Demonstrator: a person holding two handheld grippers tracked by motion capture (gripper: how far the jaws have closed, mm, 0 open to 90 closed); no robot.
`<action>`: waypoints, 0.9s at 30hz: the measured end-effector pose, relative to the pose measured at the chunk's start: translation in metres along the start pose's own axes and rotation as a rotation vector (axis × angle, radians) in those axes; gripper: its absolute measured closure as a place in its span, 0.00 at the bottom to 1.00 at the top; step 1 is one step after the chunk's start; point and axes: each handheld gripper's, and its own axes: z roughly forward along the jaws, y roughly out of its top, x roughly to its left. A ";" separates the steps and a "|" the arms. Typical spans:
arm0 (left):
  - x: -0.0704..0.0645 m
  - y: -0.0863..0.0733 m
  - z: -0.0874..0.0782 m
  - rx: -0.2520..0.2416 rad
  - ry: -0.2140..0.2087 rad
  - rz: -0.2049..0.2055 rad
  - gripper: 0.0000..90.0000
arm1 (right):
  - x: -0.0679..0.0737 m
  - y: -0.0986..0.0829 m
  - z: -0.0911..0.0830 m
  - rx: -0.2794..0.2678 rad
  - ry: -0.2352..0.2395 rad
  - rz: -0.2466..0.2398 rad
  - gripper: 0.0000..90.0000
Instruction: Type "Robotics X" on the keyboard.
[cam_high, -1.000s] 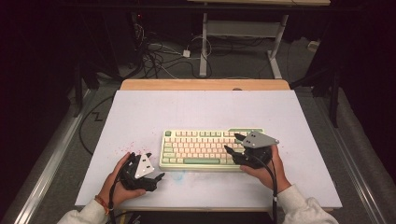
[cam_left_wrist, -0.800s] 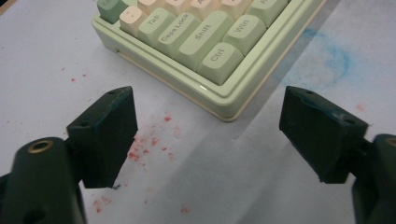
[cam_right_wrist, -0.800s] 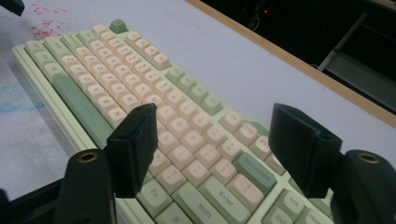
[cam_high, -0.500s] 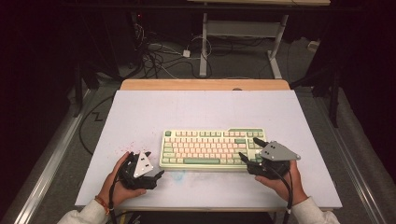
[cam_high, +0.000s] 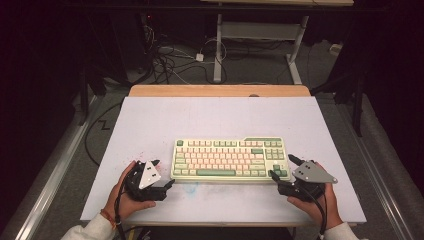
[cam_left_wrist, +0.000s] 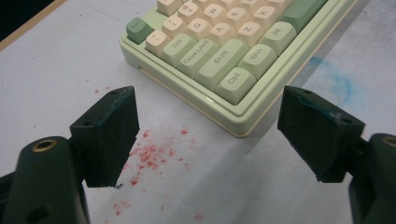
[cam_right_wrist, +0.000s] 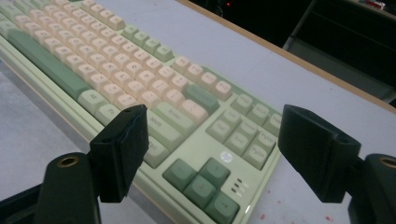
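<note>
High view — keyboard (cam_high: 230, 159) lies crosswise, arrow keys seemingly rightward.

One keyboard (cam_high: 230, 158) is lying between two grippers, the left gripper (cam_high: 162, 175) just off its near left corner and the right gripper (cam_high: 284, 167) at its near right corner. Each gripper is showing two black jaws, spread apart. Two hands are holding them: a left hand (cam_high: 129, 195) and a right hand (cam_high: 315, 202). Four dark green arrow keys (cam_right_wrist: 201, 182) are sitting between the right gripper's jaws.
</note>
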 end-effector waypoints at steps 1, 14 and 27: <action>0.000 0.000 0.000 -0.005 -0.003 -0.005 0.22 | 0.000 -0.002 -0.001 0.002 0.000 0.004 0.25; 0.002 0.007 0.001 0.022 0.018 -0.033 0.28 | 0.004 -0.014 -0.002 0.045 -0.006 -0.003 0.23; 0.008 0.014 0.002 0.049 -0.091 -0.035 0.92 | 0.008 -0.014 0.002 0.067 0.003 -0.030 0.23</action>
